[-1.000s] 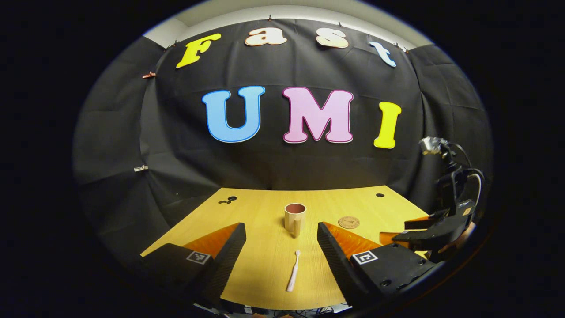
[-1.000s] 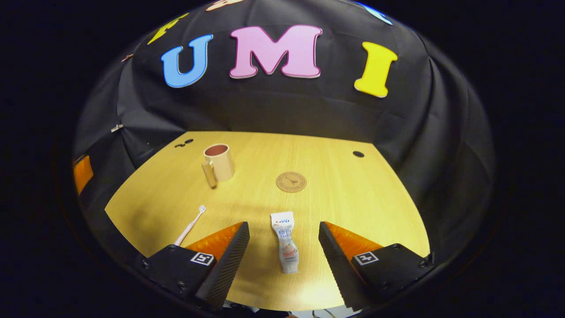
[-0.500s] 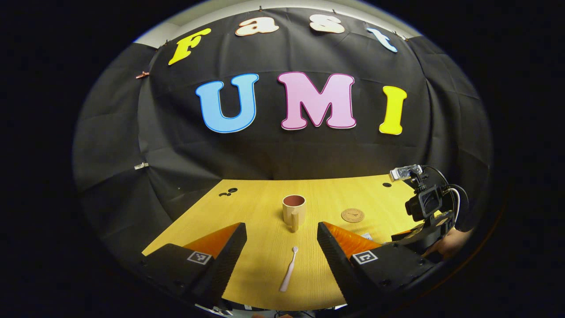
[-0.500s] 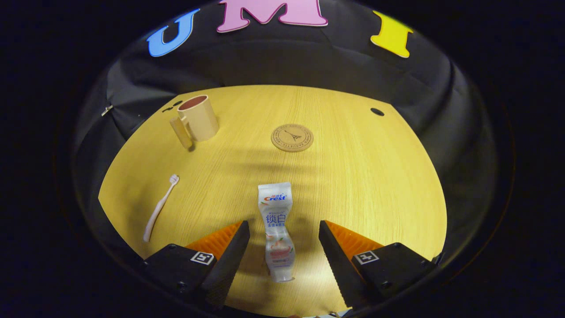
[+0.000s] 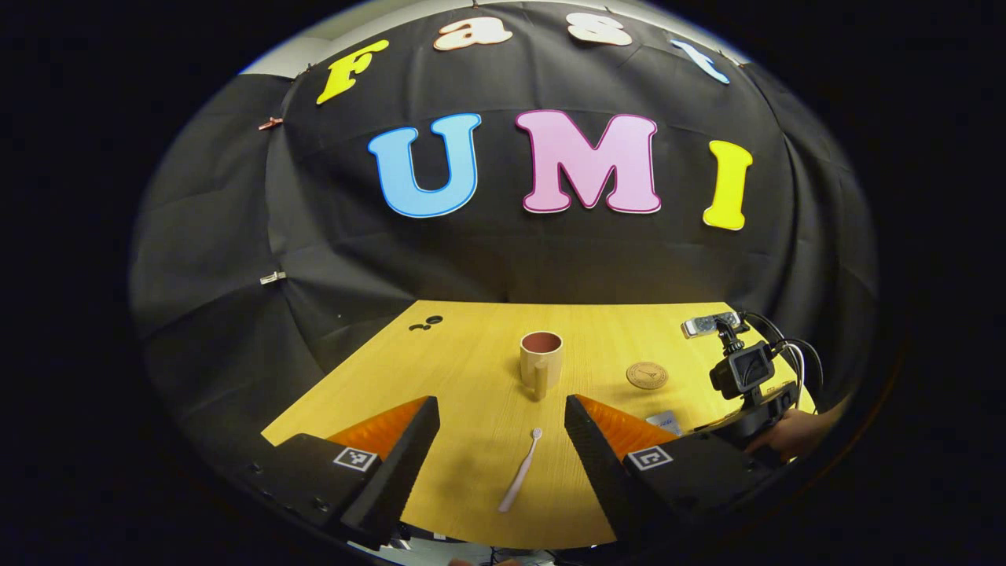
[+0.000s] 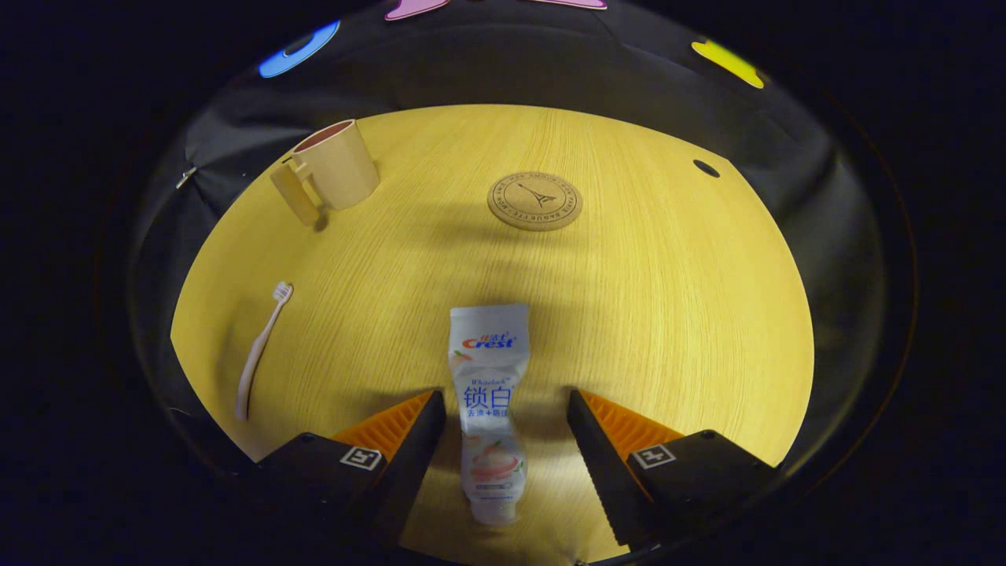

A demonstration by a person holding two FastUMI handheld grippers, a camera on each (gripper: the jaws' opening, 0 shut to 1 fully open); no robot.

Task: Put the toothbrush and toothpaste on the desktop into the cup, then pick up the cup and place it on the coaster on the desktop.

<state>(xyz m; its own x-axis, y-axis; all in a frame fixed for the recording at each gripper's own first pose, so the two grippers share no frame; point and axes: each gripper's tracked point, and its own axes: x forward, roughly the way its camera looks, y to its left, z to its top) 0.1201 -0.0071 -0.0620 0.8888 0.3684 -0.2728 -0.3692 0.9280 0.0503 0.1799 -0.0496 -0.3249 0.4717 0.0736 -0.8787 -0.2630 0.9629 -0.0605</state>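
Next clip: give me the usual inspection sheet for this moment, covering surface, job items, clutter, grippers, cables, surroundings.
Surface: wooden desktop, bare grain with small dark holes near the far edge.
Job's things: cup upright, nothing seen in it; coaster bare; toothbrush lying flat; toothpaste lying flat, cap towards the camera.
Clutter: nothing seen.
Grippers: right gripper open, fingers either side of the toothpaste, not pressing it; left gripper open, above the toothbrush.
Cables: black cable looped on the right gripper's camera mount.
Surroundings: black cloth wall behind the desktop.
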